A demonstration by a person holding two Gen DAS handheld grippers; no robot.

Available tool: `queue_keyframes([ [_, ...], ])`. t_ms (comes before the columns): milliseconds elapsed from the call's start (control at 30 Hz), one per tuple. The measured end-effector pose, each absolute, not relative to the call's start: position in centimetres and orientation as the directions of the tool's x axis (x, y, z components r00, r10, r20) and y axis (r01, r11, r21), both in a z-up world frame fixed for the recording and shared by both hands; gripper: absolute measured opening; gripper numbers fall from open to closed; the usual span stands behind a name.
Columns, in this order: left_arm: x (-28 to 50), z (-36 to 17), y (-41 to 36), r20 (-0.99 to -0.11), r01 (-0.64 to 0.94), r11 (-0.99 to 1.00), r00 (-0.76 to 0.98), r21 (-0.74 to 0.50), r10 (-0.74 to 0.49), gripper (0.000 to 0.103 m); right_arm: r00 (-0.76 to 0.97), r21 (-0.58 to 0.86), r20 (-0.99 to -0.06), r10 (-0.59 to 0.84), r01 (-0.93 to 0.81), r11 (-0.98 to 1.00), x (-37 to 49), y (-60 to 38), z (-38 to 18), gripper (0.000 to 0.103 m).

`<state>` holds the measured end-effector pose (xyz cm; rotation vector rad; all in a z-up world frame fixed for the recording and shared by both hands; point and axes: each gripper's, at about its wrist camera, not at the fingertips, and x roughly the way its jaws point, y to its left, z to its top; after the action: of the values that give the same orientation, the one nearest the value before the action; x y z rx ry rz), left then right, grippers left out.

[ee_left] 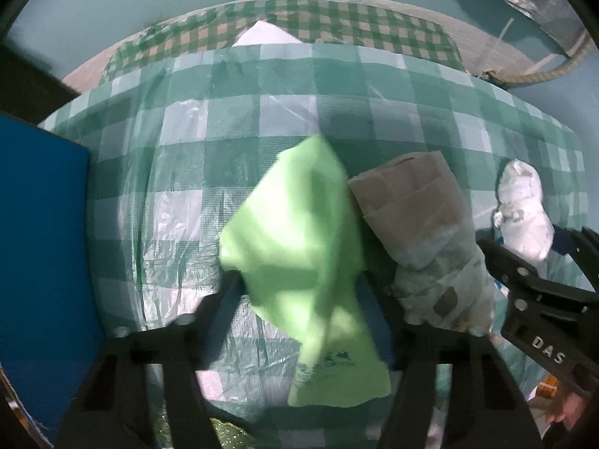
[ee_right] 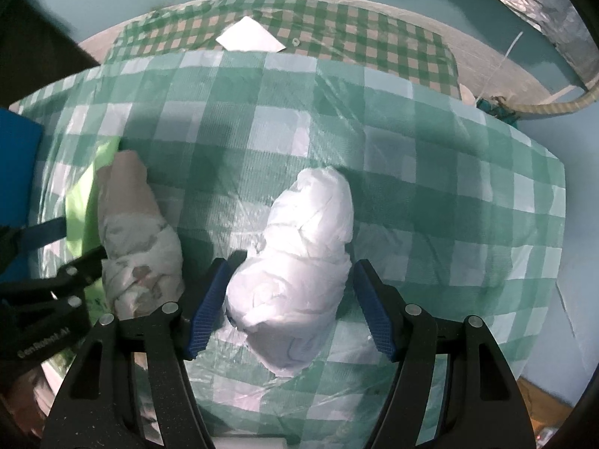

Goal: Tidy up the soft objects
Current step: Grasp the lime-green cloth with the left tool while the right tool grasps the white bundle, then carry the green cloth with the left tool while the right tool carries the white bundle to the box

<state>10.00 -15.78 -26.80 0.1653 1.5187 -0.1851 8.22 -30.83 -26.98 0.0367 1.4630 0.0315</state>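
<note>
A light green plastic bag (ee_left: 299, 247) lies on the green-checked sheet (ee_left: 209, 119), between the fingers of my left gripper (ee_left: 303, 284). Both pads meet its sides, so the gripper is shut on it. Right beside it lies a brown paper bundle wrapped in clear plastic (ee_left: 423, 232) (ee_right: 134, 232). Further right, a white plastic bundle (ee_right: 299, 250) (ee_left: 524, 209) sits between the blue pads (ee_right: 209, 307) of my right gripper (ee_right: 290, 280). That gripper is open, with its pads close beside the bundle. The right gripper (ee_left: 524, 280) shows at the edge of the left wrist view.
A blue panel (ee_left: 37, 262) stands along the left edge of the sheet. At the back lie a smaller-checked cloth (ee_right: 374, 26) and a white sheet of paper (ee_right: 249, 35). A rope (ee_right: 554, 106) runs off at the far right. The left gripper (ee_right: 75, 273) is close to the wrapped bundle.
</note>
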Motion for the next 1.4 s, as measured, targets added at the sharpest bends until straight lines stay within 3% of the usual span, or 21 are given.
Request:
queue_keyframes([
  [100, 9.9, -26.5, -15.8, -0.999, 0.24, 0.971, 0.045, -0.015, -0.026, 0.02, 0.117, 0.022, -0.993, 0.025, -0.026, 0.999, 7.9, -30.7, -26.8, 0.054],
  [267, 9.6, -26.3, -15.4, -0.998, 0.244, 0.97, 0.05, -0.015, -0.028, 0.007, 0.121, 0.034, -0.992, 0.039, -0.041, 0.999, 7.6, -30.8, -26.6, 0.047],
  [600, 7.7, -24.2, -14.8, -0.992, 0.307, 0.95, 0.128, 0.057, 0.018, 0.007, 0.134, 0.028, -0.99, 0.037, -0.07, 0.997, 6.5, -30.8, -25.4, 0.045],
  [1400, 4.5, -16.0, -12.4, -0.97, 0.352, 0.934, 0.242, 0.058, -0.031, 0.007, 0.224, 0.028, -0.973, 0.063, -0.157, 0.987, 4.1, -29.2, -16.5, 0.045],
])
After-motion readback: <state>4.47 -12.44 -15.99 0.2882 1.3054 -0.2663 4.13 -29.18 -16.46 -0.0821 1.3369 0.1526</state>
